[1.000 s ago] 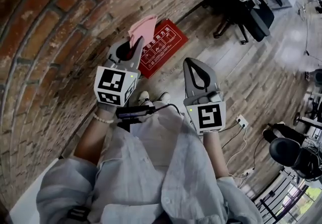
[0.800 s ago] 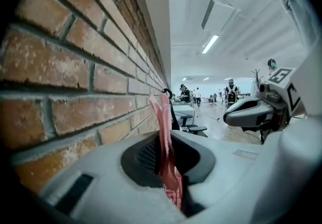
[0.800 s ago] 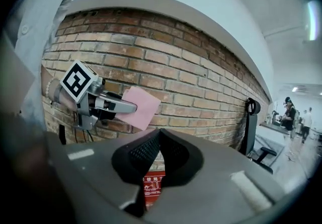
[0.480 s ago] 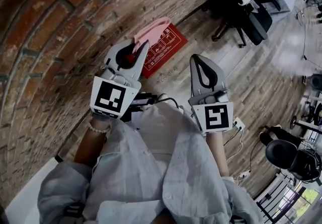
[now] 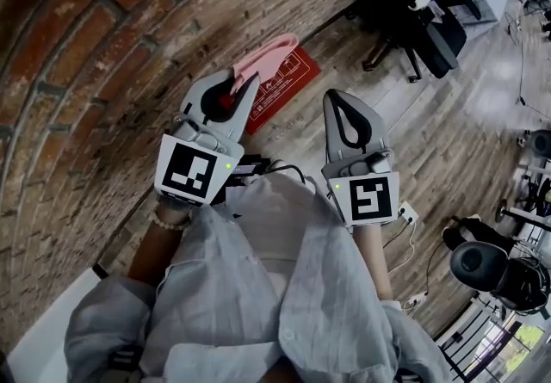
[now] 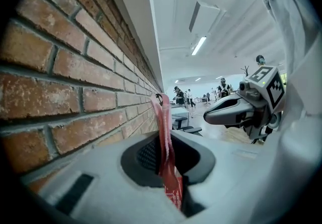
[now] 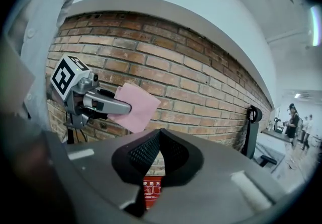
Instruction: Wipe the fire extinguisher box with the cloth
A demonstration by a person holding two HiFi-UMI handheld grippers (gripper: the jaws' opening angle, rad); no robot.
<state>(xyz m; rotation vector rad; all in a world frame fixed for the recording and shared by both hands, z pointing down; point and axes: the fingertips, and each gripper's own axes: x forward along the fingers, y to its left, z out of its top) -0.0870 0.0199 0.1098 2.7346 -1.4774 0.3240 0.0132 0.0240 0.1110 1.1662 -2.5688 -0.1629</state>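
The red fire extinguisher box (image 5: 277, 90) stands on the floor against the brick wall, with white print on its top; a strip of the box (image 7: 150, 194) shows through the right jaws. My left gripper (image 5: 244, 83) is shut on a pink cloth (image 5: 269, 56) and hangs above the box's left end. Seen edge-on in the left gripper view, the cloth (image 6: 164, 137) rises from between the closed jaws. In the right gripper view the cloth (image 7: 135, 106) hangs flat before the bricks. My right gripper (image 5: 339, 102) is shut and empty, to the right of the box.
A brick wall (image 5: 95, 71) runs along the left. Black office chairs (image 5: 422, 11) stand on the wooden floor beyond the box. A cable and a socket strip (image 5: 411, 211) lie on the floor at the right. The person's shirt (image 5: 258, 287) fills the lower view.
Over the second, the left gripper with the cloth has shifted slightly toward the box while the view tilted; the right gripper has stayed about where it was.
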